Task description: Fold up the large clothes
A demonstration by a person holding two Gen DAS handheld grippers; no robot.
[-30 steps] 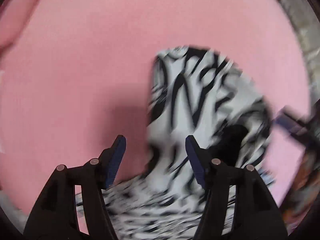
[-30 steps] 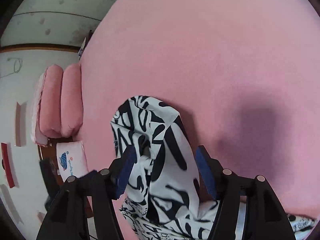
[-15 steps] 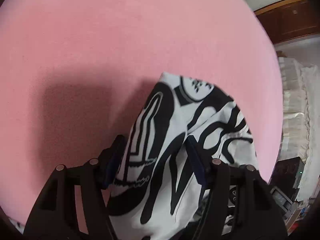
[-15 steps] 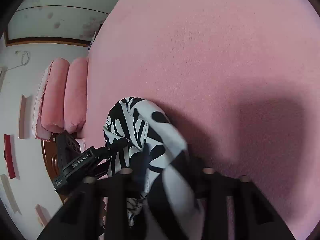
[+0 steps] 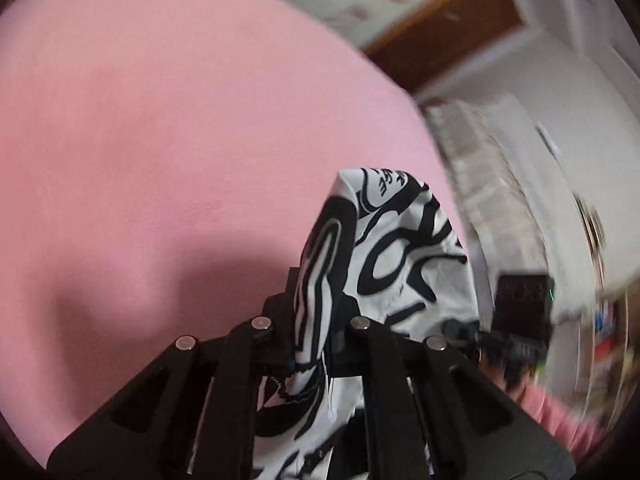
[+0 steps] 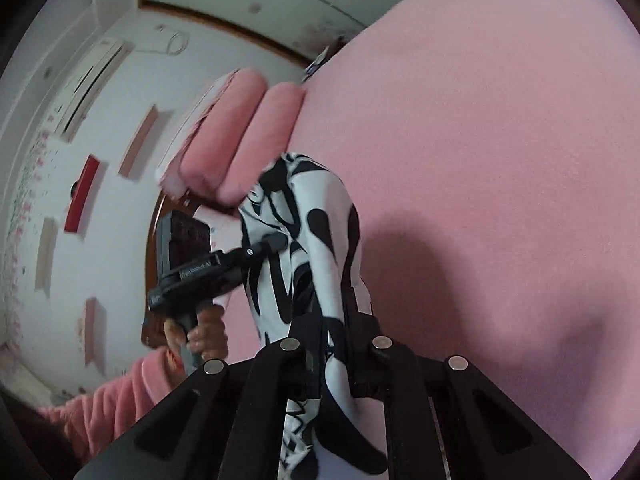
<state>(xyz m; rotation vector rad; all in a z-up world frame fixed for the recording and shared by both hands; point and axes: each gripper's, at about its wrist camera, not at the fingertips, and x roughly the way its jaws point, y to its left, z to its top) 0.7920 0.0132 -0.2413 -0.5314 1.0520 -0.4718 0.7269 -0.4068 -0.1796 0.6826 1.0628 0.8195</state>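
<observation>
pink bedding (image 5: 168, 128) fills most of both views, a wide flat surface with 2 pink pillows (image 6: 244, 132) at its far edge and a pale wall with small shelves behind. both claws have just been closing and are now pinched narrow on cloth: the left gripper (image 5: 316, 320) clamps a bunched edge of the black-and-white garment (image 5: 384, 248), and the right gripper (image 6: 332, 332) clamps another part of the same garment (image 6: 304, 216), which stands up in a peak ahead of each pair of jaws and hangs below them, clear of the bedding where it is gripped. in the right wrist view the left gripper (image 6: 276, 242) shows from the side, carried in a hand (image 6: 200, 332) with a pink sleeve. the step looks like lifting 2 gripped points to spread the piece before laying a fold; doing it well would mean keeping both grips firm, drawing the 2 points apart until the cloth between them is taut, and lowering it flat on the open bedding without twisting. how much cloth trails below is hidden by the gripper bodies. no containers are in view, so nothing can be said of contents.
</observation>
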